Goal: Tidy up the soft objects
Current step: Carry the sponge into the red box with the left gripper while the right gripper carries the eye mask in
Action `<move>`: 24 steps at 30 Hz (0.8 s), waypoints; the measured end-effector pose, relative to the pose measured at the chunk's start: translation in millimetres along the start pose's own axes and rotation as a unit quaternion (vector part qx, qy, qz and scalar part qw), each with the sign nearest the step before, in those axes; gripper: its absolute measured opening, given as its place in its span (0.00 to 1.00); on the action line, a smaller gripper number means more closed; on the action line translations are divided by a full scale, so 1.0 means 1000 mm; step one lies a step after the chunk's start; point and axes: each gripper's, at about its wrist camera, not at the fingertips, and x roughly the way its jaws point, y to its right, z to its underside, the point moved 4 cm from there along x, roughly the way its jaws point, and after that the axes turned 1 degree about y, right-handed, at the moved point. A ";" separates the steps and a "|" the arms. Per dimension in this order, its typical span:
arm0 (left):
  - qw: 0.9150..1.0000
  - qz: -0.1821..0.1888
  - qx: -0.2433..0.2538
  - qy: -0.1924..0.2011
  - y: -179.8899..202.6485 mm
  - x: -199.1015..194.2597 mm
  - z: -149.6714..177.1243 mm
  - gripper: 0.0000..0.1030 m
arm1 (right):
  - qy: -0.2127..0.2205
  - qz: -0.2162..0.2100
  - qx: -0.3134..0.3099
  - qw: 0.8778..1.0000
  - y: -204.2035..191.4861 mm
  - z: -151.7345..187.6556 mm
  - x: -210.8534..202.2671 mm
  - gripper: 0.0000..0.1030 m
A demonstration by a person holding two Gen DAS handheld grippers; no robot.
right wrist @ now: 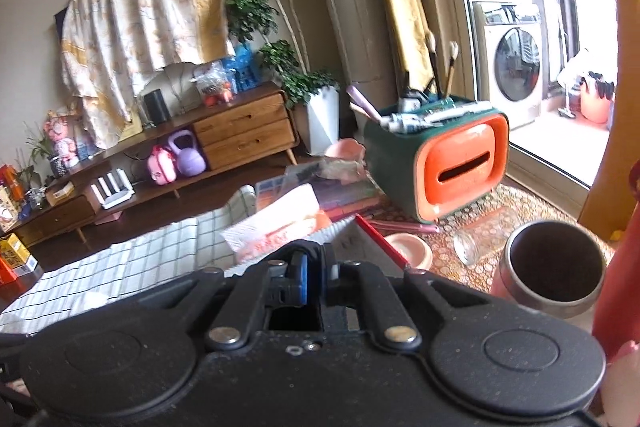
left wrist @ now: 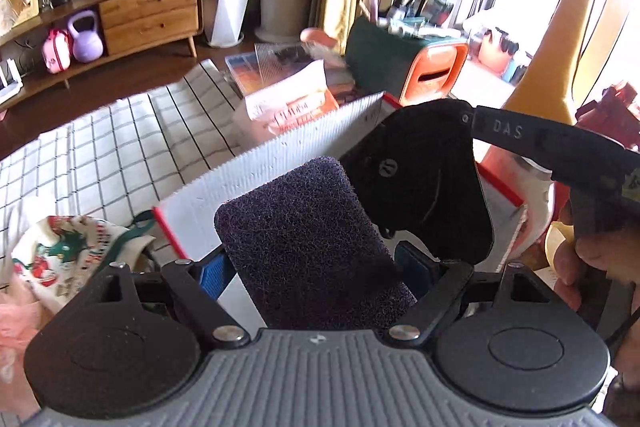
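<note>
Left wrist view: the left gripper [left wrist: 316,267] pinches a dark scouring sponge [left wrist: 308,243] between its blue pads, jaws spread wide around it, just above a white ribbed box with red edging [left wrist: 280,167]. To its right a hand [left wrist: 576,267] holds the right gripper [left wrist: 424,179], whose black fingers are pressed together over the box. A printed cloth [left wrist: 60,251] lies at the near left on the checked tablecloth [left wrist: 100,147].

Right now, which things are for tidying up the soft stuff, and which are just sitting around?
For the job: dark scrub pad in the left gripper, white ribbed box, printed cloth.

Just lying about: purple kettlebell, orange-fronted organizer, metal cup, potted plant.
</note>
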 end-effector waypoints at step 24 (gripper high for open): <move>0.993 -0.008 0.013 -0.120 0.014 0.099 0.012 0.84 | -0.114 0.025 -0.049 0.992 0.012 0.054 0.038 0.20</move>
